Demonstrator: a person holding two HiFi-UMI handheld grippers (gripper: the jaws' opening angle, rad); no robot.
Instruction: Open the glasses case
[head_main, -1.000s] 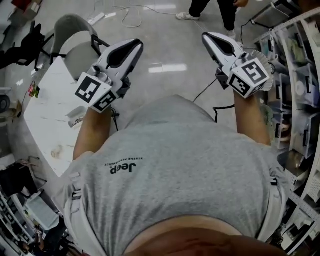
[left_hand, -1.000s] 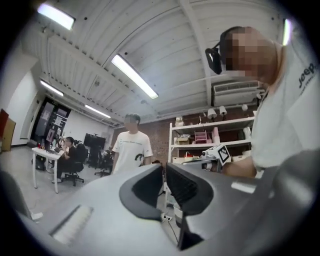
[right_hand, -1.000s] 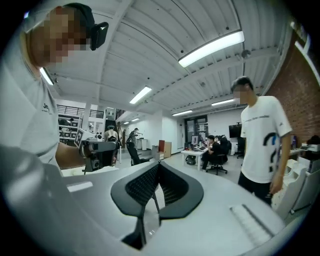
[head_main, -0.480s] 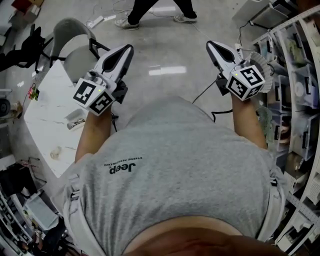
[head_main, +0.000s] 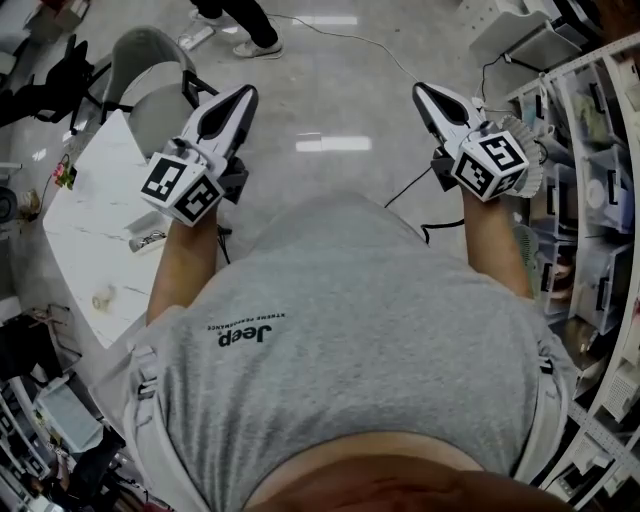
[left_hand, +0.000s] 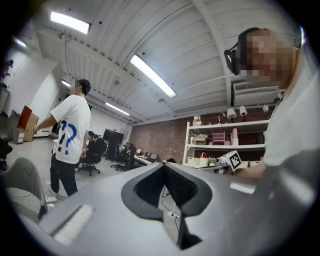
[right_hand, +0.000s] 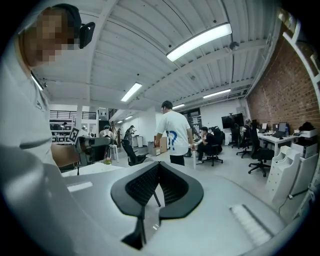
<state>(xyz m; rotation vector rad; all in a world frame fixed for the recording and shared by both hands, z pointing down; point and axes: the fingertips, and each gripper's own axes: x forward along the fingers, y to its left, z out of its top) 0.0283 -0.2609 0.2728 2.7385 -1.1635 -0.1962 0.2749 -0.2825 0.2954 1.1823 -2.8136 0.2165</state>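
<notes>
The left gripper (head_main: 243, 92) is held level in front of the person's grey T-shirt (head_main: 350, 330) with its jaws closed tight together and nothing between them. The right gripper (head_main: 422, 92), well apart from it on the other side, is likewise closed and empty, and both point out over the glossy floor (head_main: 330, 100). Under the left gripper stands a white bench (head_main: 85, 215) carrying a small object (head_main: 148, 240), too small to tell whether it is the glasses case. A grey chair (head_main: 150, 70) stands beyond the bench, and storage shelves (head_main: 600, 200) line the right side.
</notes>
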